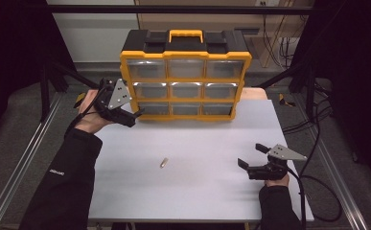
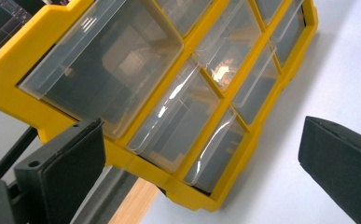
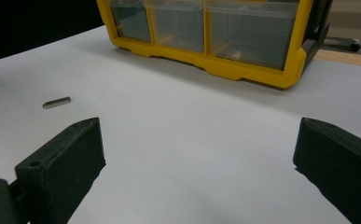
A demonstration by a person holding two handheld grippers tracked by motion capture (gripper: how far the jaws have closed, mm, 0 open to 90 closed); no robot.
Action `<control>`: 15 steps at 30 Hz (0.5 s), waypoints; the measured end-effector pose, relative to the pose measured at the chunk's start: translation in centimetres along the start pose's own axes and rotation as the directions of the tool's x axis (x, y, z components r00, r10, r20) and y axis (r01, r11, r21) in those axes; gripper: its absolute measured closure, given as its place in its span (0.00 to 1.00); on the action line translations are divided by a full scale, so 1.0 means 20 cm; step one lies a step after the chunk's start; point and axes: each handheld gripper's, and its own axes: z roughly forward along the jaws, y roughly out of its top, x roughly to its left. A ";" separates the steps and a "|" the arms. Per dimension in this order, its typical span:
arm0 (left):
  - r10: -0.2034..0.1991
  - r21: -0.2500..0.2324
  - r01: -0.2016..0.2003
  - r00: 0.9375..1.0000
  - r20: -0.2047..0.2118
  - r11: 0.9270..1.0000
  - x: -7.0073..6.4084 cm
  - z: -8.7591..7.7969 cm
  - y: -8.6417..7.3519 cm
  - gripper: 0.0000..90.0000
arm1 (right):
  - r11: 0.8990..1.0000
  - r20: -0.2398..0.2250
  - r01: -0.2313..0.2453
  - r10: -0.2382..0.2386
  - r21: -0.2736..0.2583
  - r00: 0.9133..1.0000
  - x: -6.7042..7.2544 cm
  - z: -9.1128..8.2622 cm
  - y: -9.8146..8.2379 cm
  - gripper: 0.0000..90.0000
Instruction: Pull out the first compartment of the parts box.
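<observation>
A yellow and black organiser (image 1: 185, 76) with clear drawers stands at the back of the white table (image 1: 197, 191). My left gripper (image 1: 136, 114) is open and tilted, its jaws close to the organiser's lower left corner (image 2: 187, 191) and holding nothing. A small metal bar (image 1: 163, 163) lies flat near the table's middle. My right gripper (image 1: 251, 155) is open near the front right, low over the table, pointing left with nothing between its jaws. In the right gripper view the bar (image 3: 56, 102) lies ahead to the left, and the organiser (image 3: 225, 42) stands farther off.
Metal frame rails (image 1: 25, 158) run along both sides of the table. Cables (image 1: 317, 182) trail off the right edge. A strip of wooden board (image 1: 255, 93) shows behind the organiser.
</observation>
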 end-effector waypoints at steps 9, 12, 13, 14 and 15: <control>0.051 0.002 -0.051 0.998 -0.026 0.999 0.02 0.03 0.04 0.00 | 1.000 0.000 0.001 -0.001 0.002 1.000 0.00 0.00 0.00 0.02; 0.071 0.007 -0.070 0.997 -0.036 0.997 0.04 0.04 0.06 0.00 | 1.000 0.000 0.001 -0.001 0.001 1.000 0.00 0.00 0.00 0.02; 0.075 0.006 -0.075 0.996 -0.039 0.997 0.04 0.04 0.06 0.00 | 1.000 0.000 0.000 0.000 0.000 1.000 0.00 0.00 0.00 0.02; 0.082 0.006 -0.082 0.996 -0.041 0.997 0.04 0.04 0.07 0.00 | 1.000 0.000 0.000 0.000 0.000 1.000 0.00 0.00 0.00 0.02; 0.085 0.005 -0.085 0.995 -0.043 0.996 0.04 0.04 0.07 0.00 | 1.000 0.001 0.001 -0.001 0.000 1.000 0.00 0.00 0.00 0.02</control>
